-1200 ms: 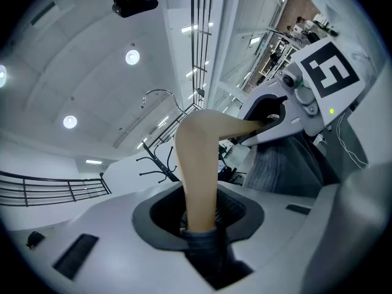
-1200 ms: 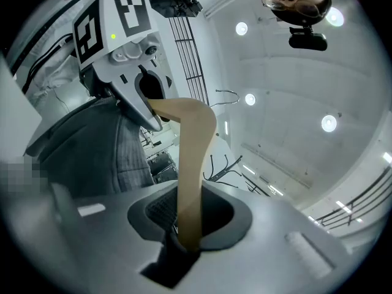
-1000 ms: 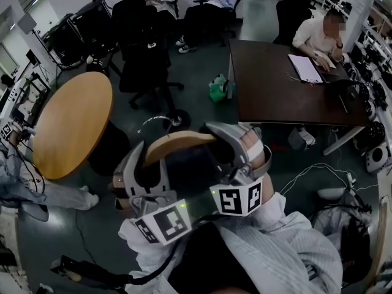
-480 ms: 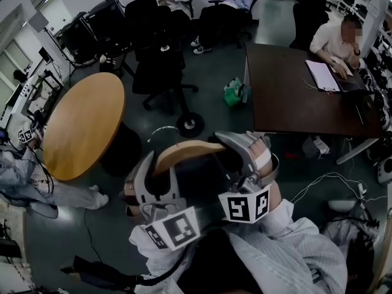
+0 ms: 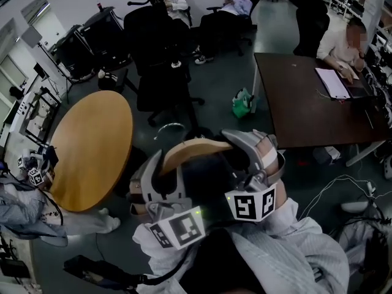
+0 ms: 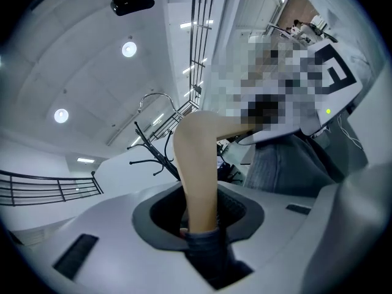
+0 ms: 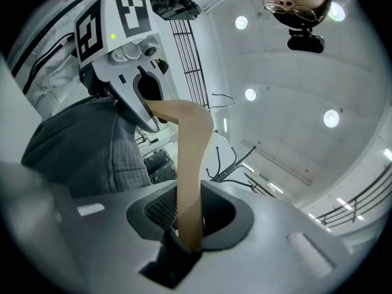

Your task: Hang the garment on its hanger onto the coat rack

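Zero actual hanging done yet, by the look of it. The wooden hanger (image 5: 193,147) with the dark garment (image 5: 207,175) on it is up in the air just under the person's head, with one set of tongs on each arm of it.

The left tongs (image 6: 199,216) are clamped on the hanger's arm with a bit of fabric pinched in too. The right tongs (image 7: 190,216) have the other arm between the jaws. Those jaws are opening a little, though the wood looks to be against a pad. The metal hook (image 5: 170,127) is free and on nothing.

The coat rack (image 6: 160,154) shows as black branches well apart from the hook. So pretty much everything is left: carry it over, catch the hook on a branch, let go.

Below is just grey floor (image 5: 214,97), no desk involved. There's a round wooden desk (image 5: 92,146) to the left and a dark rectangular desk (image 5: 306,115) to the right with someone sitting at it. Black office chairs (image 5: 162,66) stand further back, with a green bag (image 5: 243,103) on the floor.
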Available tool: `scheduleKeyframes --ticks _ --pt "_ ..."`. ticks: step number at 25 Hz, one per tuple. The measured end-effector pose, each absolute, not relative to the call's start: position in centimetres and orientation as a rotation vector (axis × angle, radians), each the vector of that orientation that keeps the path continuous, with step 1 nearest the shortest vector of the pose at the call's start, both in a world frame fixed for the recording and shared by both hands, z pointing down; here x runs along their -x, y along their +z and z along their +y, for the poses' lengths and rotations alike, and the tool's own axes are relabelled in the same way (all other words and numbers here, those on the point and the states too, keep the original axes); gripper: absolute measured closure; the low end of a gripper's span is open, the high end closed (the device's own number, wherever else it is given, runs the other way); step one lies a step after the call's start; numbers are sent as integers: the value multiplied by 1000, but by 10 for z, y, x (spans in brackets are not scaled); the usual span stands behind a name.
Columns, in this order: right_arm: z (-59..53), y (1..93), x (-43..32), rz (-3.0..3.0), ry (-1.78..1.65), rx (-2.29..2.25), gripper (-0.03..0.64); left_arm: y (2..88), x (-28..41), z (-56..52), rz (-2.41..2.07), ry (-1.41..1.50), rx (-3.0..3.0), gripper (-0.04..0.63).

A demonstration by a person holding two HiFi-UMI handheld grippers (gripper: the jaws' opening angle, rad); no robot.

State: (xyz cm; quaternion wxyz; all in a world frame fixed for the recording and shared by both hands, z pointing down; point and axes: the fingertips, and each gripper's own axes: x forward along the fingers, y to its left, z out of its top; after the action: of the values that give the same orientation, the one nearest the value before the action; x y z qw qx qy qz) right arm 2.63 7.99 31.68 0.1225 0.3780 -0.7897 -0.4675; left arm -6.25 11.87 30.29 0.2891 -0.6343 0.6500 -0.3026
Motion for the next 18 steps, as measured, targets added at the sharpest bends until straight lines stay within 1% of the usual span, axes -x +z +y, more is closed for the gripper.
scheduleKeyframes --ticks 7,14,18 --pt "17 312 52 -2255 -1338 -1202 529 297 142 50 1619 -750 1748 482" --pt "-49 325 87 -2239 -1252 -1259 531 305 179 -22 1564 -734 1793 482" --pt "-101 328 104 -2232 -1262 -1261 531 308 196 -74 1564 -730 1790 482"
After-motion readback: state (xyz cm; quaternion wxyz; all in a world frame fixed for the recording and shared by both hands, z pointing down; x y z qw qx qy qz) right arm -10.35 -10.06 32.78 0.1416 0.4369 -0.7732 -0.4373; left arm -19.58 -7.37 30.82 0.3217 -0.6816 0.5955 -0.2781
